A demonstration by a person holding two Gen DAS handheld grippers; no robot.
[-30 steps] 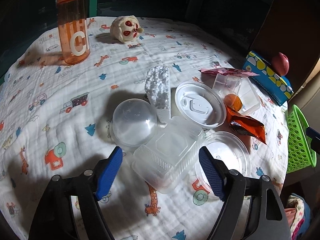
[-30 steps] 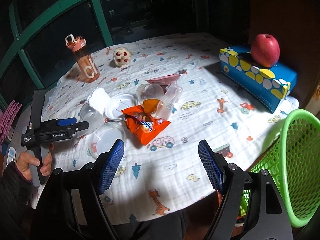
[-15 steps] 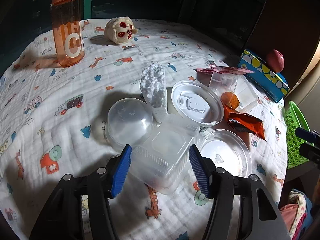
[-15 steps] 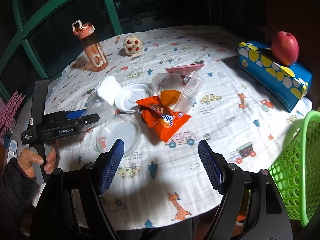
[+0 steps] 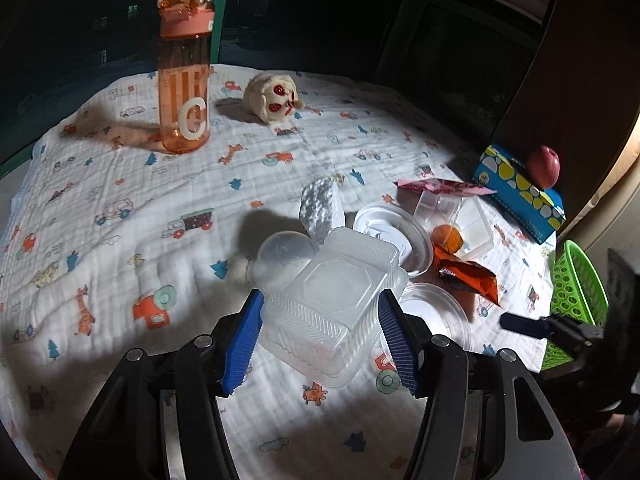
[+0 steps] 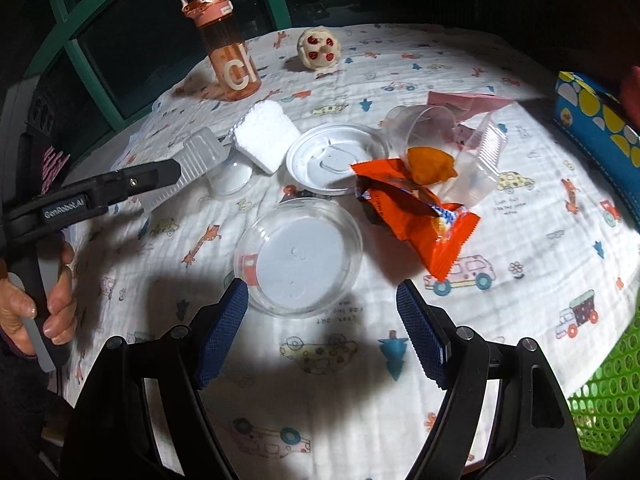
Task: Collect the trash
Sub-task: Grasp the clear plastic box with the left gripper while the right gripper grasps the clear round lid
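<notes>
My left gripper [image 5: 320,336] is shut on a clear plastic clamshell box [image 5: 332,300] and holds it lifted off the table; it also shows in the right wrist view [image 6: 192,168]. My right gripper [image 6: 322,332] is open and empty, just short of a clear round lid [image 6: 298,256]. Beyond lie an orange snack wrapper [image 6: 416,216], a white round lid [image 6: 332,160], a foam block [image 6: 266,136], a tipped clear cup with an orange scrap [image 6: 432,164] and a pink wrapper [image 6: 468,102]. A clear dome lid [image 5: 284,256] sits behind the box.
A green mesh basket [image 6: 604,396] stands off the table's right edge, also in the left wrist view [image 5: 576,296]. An orange water bottle [image 5: 184,80] and a skull toy [image 5: 274,98] stand at the back. A blue tissue box [image 5: 516,192] carries an apple [image 5: 542,166].
My left gripper closed on the clamshell box and lifted it. My right gripper moved forward and down toward the clear round lid, staying open.
</notes>
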